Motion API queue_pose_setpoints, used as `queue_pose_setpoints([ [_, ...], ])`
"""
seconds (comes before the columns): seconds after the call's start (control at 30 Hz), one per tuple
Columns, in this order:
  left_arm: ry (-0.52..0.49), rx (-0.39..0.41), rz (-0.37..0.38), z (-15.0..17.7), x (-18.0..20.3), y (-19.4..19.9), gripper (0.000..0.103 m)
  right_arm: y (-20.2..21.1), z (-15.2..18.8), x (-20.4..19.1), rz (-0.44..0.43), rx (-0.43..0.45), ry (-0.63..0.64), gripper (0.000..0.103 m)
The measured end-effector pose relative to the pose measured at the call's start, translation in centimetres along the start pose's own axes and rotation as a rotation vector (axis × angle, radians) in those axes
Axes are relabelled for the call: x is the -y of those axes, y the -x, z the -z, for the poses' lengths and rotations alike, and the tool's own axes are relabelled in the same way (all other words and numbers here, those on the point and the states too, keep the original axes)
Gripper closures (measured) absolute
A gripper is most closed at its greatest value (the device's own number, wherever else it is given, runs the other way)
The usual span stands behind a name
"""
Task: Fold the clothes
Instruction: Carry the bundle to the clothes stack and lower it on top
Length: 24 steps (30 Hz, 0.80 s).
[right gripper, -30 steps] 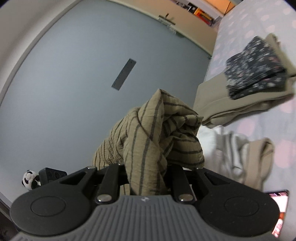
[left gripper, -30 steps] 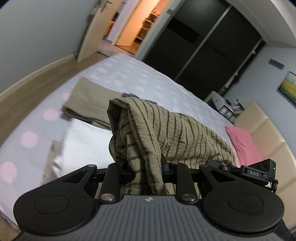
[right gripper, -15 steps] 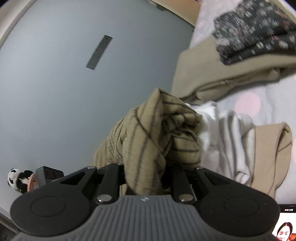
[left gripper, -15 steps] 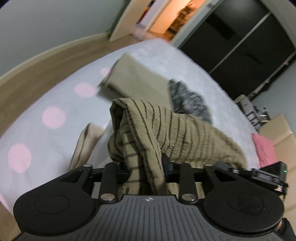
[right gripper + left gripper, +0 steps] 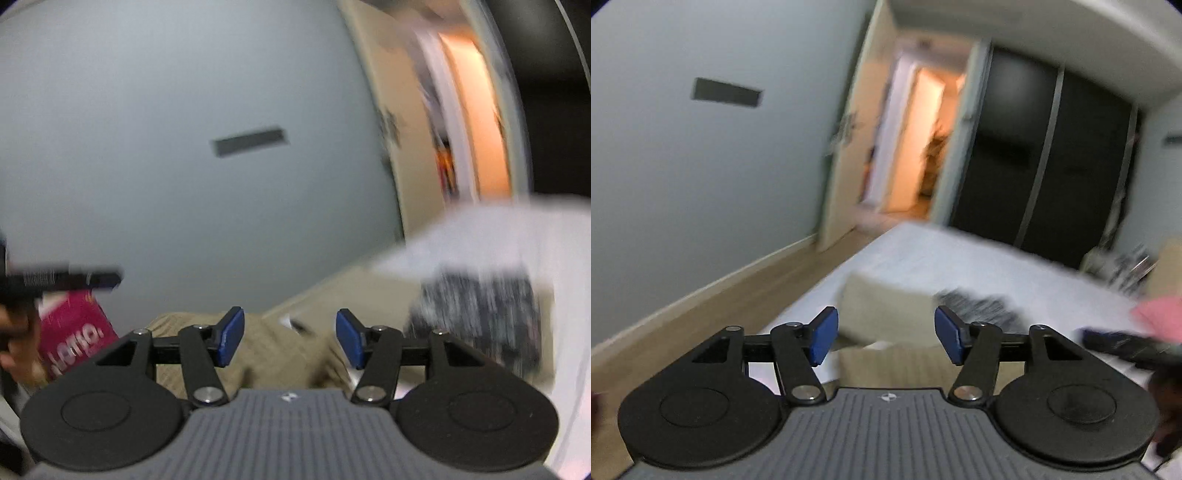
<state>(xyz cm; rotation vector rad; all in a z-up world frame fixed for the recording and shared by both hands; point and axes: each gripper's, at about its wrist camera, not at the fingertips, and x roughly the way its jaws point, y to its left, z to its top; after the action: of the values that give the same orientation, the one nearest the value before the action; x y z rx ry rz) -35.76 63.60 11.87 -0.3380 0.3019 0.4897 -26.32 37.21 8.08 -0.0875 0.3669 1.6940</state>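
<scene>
The tan striped garment (image 5: 905, 363) lies on the bed just below and beyond my left gripper (image 5: 884, 338), whose jaws are opening with nothing between the blue pads. In the right wrist view the same striped garment (image 5: 266, 354) lies under my right gripper (image 5: 290, 338), also opening, its pads clear of the cloth. A folded beige garment (image 5: 886, 312) and a dark floral garment (image 5: 982, 308) rest further along the bed. Both views are blurred by motion.
The white bed (image 5: 960, 254) runs toward dark wardrobe doors (image 5: 1045, 155) and an open door (image 5: 916, 136). Wood floor (image 5: 713, 306) borders the bed on the left. A pink pillow (image 5: 1160, 317) lies right. A magenta pack (image 5: 74, 332) and a hand (image 5: 14, 332) show left.
Both grippers have let go of the striped garment, which has dropped onto the bed. Their jaws have spread apart, and both views have swung upward toward the wall and door.
</scene>
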Motion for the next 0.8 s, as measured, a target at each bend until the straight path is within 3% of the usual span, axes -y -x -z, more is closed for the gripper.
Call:
queue_pose_setpoints([
  [0.07, 0.009, -0.036, 0.020, 0.6, 1.0, -2.0, 0.047, -1.8, 0.4, -1.7, -0.057, -0.019, 0.064, 0.049],
  [0.13, 0.003, -0.086, -0.010, 2.0, 1.0, -4.3, 0.051, -3.6, 1.4, -2.7, -0.097, -0.061, 0.102, 0.049],
  [0.23, 0.021, -0.160, -0.092, 4.1, 0.0, -7.0, 0.064, -5.1, 3.3, -2.6, -0.068, -0.108, 0.187, 0.042],
  [0.33, 0.071, -0.189, -0.132, 5.9, -1.9, -7.8, 0.062, -4.7, 4.6, -0.1, -0.040, -0.121, 0.182, 0.043],
  [0.4, 0.077, -0.168, -0.156, 6.4, -2.6, -7.1, 0.054, -3.7, 4.7, 2.1, -0.011, -0.125, 0.131, 0.041],
  [0.43, 0.087, -0.139, -0.161, 6.2, -2.6, -6.2, 0.058, -3.1, 4.7, 3.2, 0.008, -0.124, 0.098, 0.035],
  [0.57, 0.110, -0.003, -0.106, 5.0, -1.9, -1.5, 0.060, -0.4, 3.4, 3.3, 0.058, -0.019, 0.081, 0.034],
  [0.67, 0.090, 0.063, -0.052, 4.9, -0.7, 0.9, 0.055, 1.5, 2.4, 0.2, -0.030, 0.076, 0.159, 0.034],
  [0.8, 0.039, 0.022, -0.036, 7.4, 1.0, 0.3, 0.052, 1.4, 3.7, -3.8, -0.164, 0.042, 0.297, 0.034],
])
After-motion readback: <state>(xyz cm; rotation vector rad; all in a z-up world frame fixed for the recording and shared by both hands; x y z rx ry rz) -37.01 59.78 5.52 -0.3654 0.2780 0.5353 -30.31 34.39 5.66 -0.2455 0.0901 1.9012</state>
